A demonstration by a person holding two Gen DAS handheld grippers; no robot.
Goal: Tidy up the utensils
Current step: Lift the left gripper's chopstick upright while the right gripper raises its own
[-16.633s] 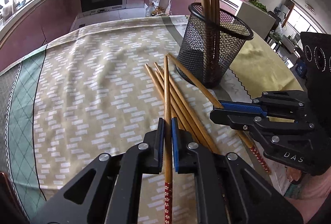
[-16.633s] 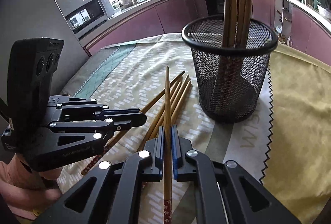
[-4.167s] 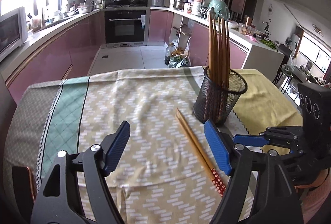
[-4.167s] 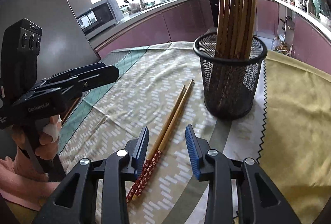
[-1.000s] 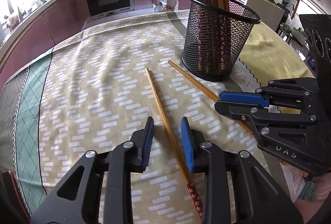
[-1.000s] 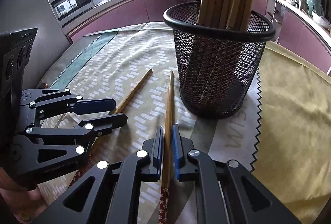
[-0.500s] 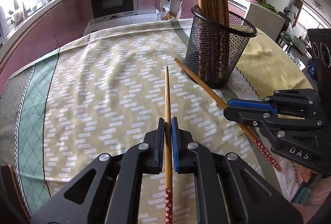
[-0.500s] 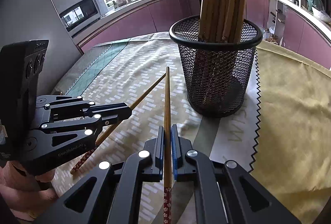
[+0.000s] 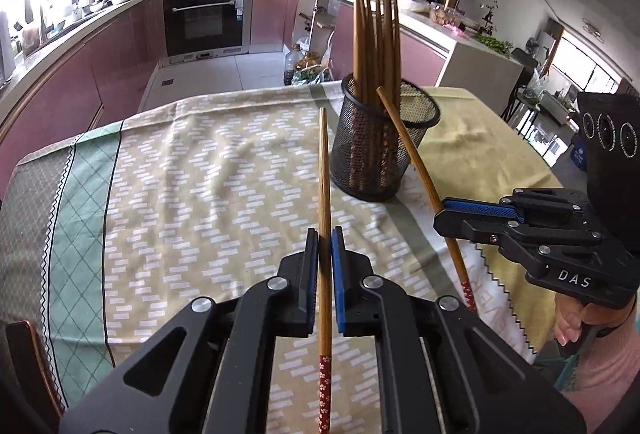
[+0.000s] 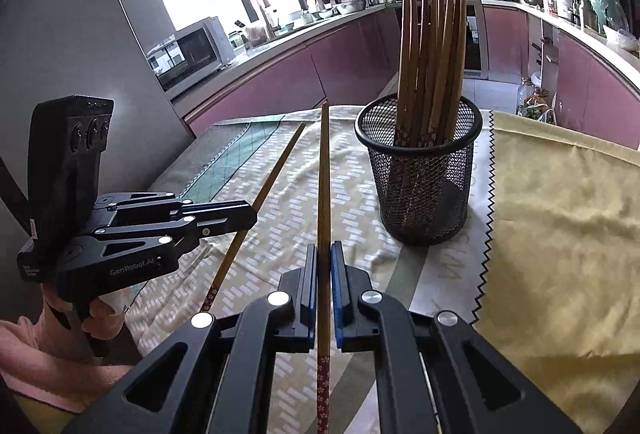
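A black mesh cup (image 9: 378,149) stands on the tablecloth and holds several wooden chopsticks upright; it also shows in the right wrist view (image 10: 422,173). My left gripper (image 9: 325,238) is shut on a chopstick (image 9: 324,169), held above the cloth with its tip pointing forward, left of the cup. My right gripper (image 10: 325,254) is shut on a second chopstick (image 10: 324,173), also lifted, its tip left of the cup. In the left wrist view the right gripper (image 9: 444,213) holds its chopstick (image 9: 404,141) slanted in front of the cup.
The table carries a patterned beige and green cloth (image 9: 180,185) and a yellow cloth (image 10: 560,213) to the right of the cup. Kitchen counters and an oven (image 9: 204,17) lie beyond the table's far edge.
Both grippers have lifted their chopsticks off the cloth and pulled back and up; the cup now looks farther away and lower in both views.
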